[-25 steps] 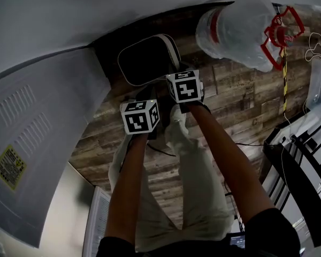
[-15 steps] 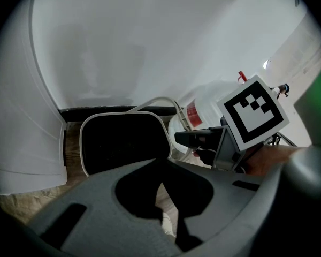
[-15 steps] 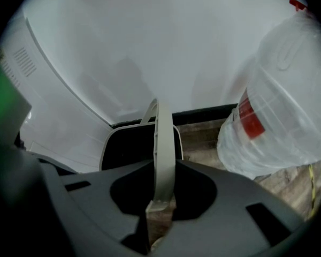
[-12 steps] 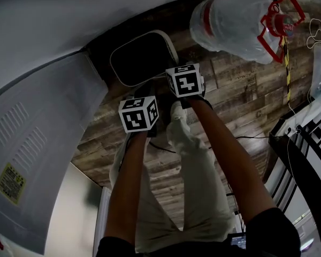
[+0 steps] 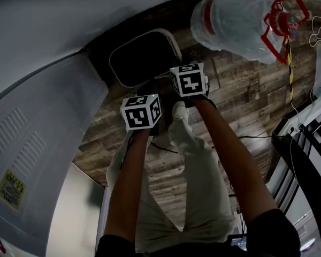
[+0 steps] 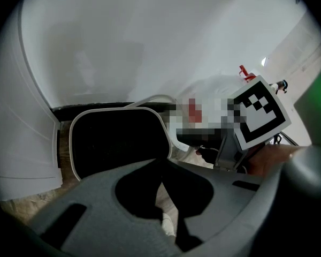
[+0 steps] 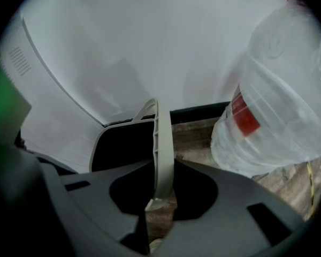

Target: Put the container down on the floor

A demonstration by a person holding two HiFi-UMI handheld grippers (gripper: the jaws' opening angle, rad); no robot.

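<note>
Near the white wall (image 5: pixel 69 15), above the wooden floor (image 5: pixel 241 90), the dark, white-rimmed container (image 5: pixel 144 58) is held at its near edge; whether it touches the floor is unclear. The right hand-held gripper (image 7: pixel 159 197) is clamped on the container's rim. The left hand-held gripper (image 6: pixel 161 167) has its jaws drawn close together at the near rim, and a large clear water bottle (image 5: pixel 235 20) lies to the right.

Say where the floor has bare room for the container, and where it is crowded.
Bare wood floor lies between the container and the water bottle, and on towards the rack. Crowded: white panel at left, the person's legs near, rack at right.
</note>
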